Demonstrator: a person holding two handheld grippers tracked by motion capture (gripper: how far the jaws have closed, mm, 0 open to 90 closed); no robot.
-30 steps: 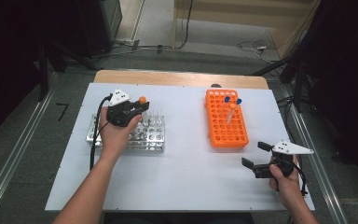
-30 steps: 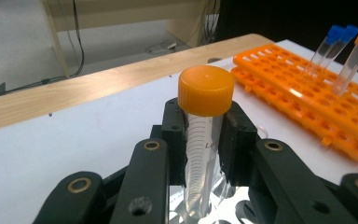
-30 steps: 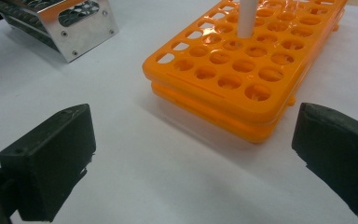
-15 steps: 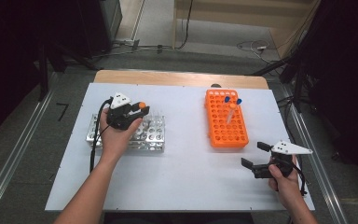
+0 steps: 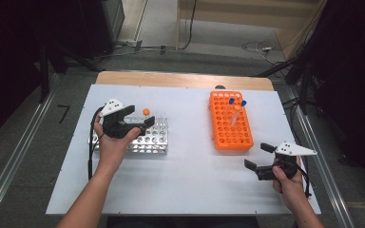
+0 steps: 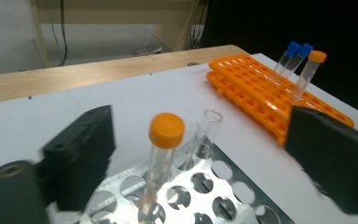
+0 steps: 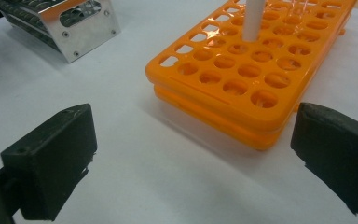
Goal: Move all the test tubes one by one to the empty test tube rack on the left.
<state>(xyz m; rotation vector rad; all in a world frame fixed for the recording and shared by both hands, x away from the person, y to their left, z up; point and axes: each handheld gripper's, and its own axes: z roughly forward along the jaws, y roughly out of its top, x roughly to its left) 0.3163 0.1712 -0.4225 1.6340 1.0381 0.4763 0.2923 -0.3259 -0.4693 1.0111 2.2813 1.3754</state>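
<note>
An orange-capped tube (image 5: 146,112) (image 6: 166,130) stands upright in the metal rack (image 5: 158,142) (image 6: 223,196) at the left. My left gripper (image 5: 140,115) (image 6: 200,140) is open around it; its jaws have just been opening, and the tube stands between them with neither pad touching it. The orange rack (image 5: 230,133) (image 6: 256,79) (image 7: 223,93) sits at the right and holds two blue-capped tubes (image 5: 231,100) and one orange-capped tube (image 5: 237,108). My right gripper (image 5: 258,156) (image 7: 191,144) is open and holds nothing, low over the table in front of the orange rack.
Two uncapped glass tubes (image 6: 212,123) stand in the metal rack just behind the orange-capped one. A strip of wooden tabletop (image 5: 180,79) shows beyond the white board (image 5: 190,185). White board lies bare between the two racks and along the near edge.
The orange-capped tube has sunk into the metal rack. The left jaws have spread apart and let it go, and the left hand has drawn back a little. The right hand has not moved.
</note>
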